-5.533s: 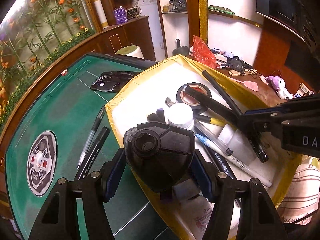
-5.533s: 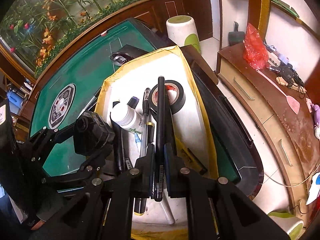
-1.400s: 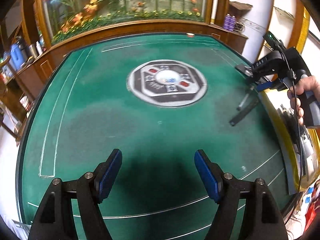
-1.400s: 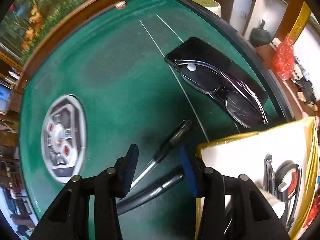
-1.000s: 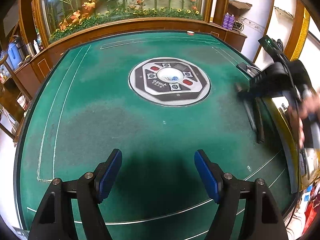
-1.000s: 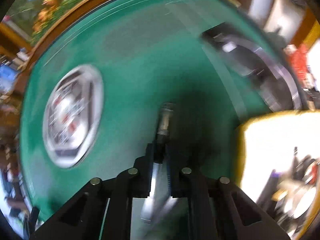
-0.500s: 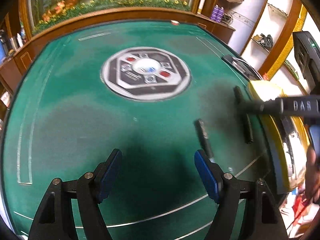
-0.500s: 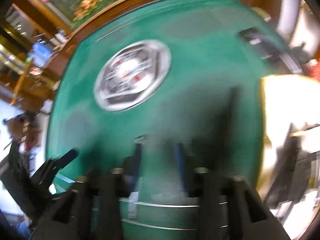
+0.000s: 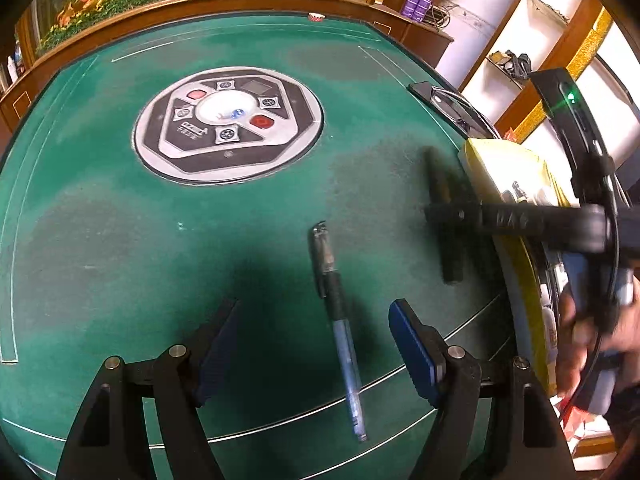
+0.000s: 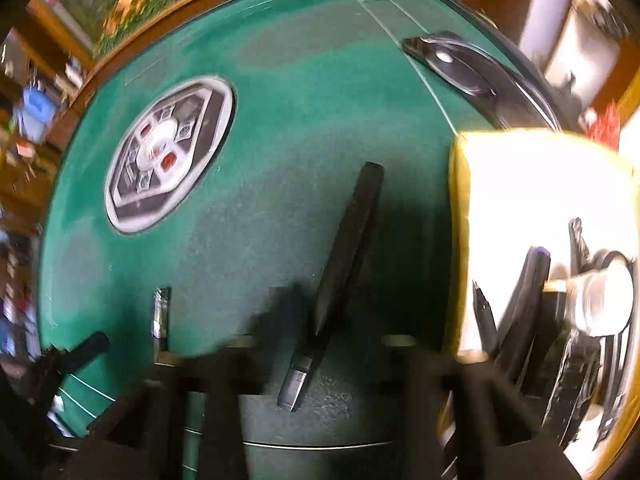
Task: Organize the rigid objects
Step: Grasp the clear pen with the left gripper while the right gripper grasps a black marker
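A clear pen with a black grip (image 9: 336,312) lies on the green felt between the wide-apart blue pads (image 9: 412,352) of my open left gripper (image 9: 316,344), touching neither. A black marker (image 10: 348,256) lies on the felt beside the yellow-rimmed tray (image 10: 460,240). My right gripper (image 10: 320,312) hangs blurred over the marker's lower part. Its jaws are closing with the marker between them, and I see no pad pressing on it. In the left wrist view the right gripper (image 9: 430,214) reaches across the marker (image 9: 446,248).
Glasses on a black case (image 10: 472,68) lie at the far right edge. A round control panel (image 9: 228,124) sits mid-table. The tray (image 9: 520,264) holds a white bottle (image 10: 604,300), tape and several pens. A hand (image 9: 592,336) holds the right gripper.
The right gripper carried the clear pen left, let it go on the felt and moved back over the black marker. My left gripper swung toward the pen, which now lies between its fingers.
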The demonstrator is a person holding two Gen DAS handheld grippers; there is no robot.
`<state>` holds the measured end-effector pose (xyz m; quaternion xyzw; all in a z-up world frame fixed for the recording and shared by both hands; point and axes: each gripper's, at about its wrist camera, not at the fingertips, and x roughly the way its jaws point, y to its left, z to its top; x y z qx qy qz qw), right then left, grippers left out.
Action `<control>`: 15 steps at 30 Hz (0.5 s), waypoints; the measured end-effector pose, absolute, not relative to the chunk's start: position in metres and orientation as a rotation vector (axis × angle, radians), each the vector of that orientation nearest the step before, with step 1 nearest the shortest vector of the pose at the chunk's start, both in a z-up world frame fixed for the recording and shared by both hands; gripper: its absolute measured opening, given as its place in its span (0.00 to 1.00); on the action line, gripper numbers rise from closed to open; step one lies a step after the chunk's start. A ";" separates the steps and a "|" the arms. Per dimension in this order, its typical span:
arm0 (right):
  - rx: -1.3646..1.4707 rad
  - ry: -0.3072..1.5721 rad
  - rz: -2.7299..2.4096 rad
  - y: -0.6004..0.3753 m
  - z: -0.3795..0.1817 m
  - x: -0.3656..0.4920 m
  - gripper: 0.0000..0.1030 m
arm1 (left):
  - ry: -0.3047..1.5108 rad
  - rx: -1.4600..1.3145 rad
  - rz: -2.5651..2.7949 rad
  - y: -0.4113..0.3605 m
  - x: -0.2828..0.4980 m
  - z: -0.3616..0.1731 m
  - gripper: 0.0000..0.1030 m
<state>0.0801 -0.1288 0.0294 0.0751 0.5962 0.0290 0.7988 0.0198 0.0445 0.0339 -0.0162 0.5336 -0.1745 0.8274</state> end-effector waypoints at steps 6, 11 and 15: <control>0.201 1.311 0.143 -0.124 0.031 0.053 0.14 | 1.176 0.012 -0.335 0.033 0.024 0.022 0.33; 0.212 1.327 0.189 -0.121 0.033 0.028 0.14 | 1.144 0.110 -0.301 0.020 0.023 0.020 0.34; 0.176 1.321 0.201 -0.115 0.027 0.015 0.14 | 1.077 0.171 -0.297 0.012 0.020 0.016 0.34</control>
